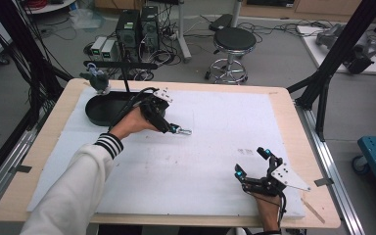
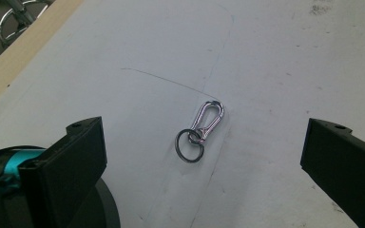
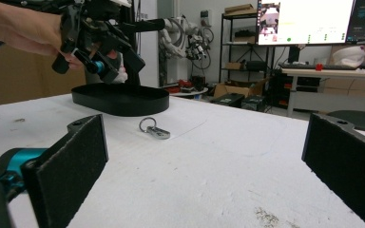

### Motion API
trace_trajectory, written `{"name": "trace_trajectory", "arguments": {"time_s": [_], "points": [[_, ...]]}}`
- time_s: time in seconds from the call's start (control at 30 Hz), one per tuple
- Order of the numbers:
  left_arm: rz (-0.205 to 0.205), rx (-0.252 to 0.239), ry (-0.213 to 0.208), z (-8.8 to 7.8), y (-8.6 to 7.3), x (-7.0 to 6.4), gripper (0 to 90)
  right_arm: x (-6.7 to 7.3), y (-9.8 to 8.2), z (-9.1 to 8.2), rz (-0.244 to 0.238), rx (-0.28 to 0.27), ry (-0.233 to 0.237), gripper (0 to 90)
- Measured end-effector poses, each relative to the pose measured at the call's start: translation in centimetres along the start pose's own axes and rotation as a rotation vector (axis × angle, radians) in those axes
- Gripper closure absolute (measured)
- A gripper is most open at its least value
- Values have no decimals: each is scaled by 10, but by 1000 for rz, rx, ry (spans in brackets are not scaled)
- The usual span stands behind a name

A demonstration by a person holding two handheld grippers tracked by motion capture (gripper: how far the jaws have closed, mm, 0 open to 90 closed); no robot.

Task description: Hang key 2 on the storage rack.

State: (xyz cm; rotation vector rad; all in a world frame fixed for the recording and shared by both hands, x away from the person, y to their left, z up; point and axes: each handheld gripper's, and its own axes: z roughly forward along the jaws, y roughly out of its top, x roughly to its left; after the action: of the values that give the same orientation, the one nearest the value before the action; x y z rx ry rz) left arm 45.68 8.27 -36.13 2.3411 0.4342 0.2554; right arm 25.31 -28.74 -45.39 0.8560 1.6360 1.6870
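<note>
A silver snap hook on a dark key ring (image 2: 201, 132) lies flat on the white mat (image 1: 200, 161), seen small in the high view as the snap hook (image 1: 184, 131) and low in the right gripper view as the snap hook (image 3: 154, 129). My left gripper (image 1: 169, 128) hovers just above and left of it, open, its jaws wide to either side of the hook in the left gripper view, empty. My right gripper (image 1: 251, 160) rests near the table's front right, open and empty, pointing across the mat.
A black oval tray (image 1: 103, 108) sits at the mat's back left, behind my left hand. A small grey figure (image 1: 98, 80) stands at the table's back left corner. A black stool (image 1: 232, 41) and computer cases are on the floor beyond.
</note>
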Motion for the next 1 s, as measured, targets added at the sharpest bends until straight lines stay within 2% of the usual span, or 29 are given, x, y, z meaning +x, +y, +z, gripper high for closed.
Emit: {"name": "trace_trajectory", "arguments": {"time_s": [0.07,0.13,0.23,0.33,0.47,0.6,1.0], "points": [[-8,2,-4,5,0,0,20,0,0,0,1,1,0,6],[-2,29,-5,9,0,1,39,0,0,0,-4,1,0,6],[-22,42,-2,16,-2,5,41,0,0,0,-8,-1,-1,6],[-32,61,-13,20,-5,9,94,0,0,0,-8,0,-3,6],[-53,74,0,26,-8,13,96,0,0,0,-8,-1,-2,6],[-70,92,-12,32,-11,16,107,0,0,0,-17,-4,-1,6],[-65,153,-17,52,-15,14,133,0,0,0,-12,-4,-2,6]]}}
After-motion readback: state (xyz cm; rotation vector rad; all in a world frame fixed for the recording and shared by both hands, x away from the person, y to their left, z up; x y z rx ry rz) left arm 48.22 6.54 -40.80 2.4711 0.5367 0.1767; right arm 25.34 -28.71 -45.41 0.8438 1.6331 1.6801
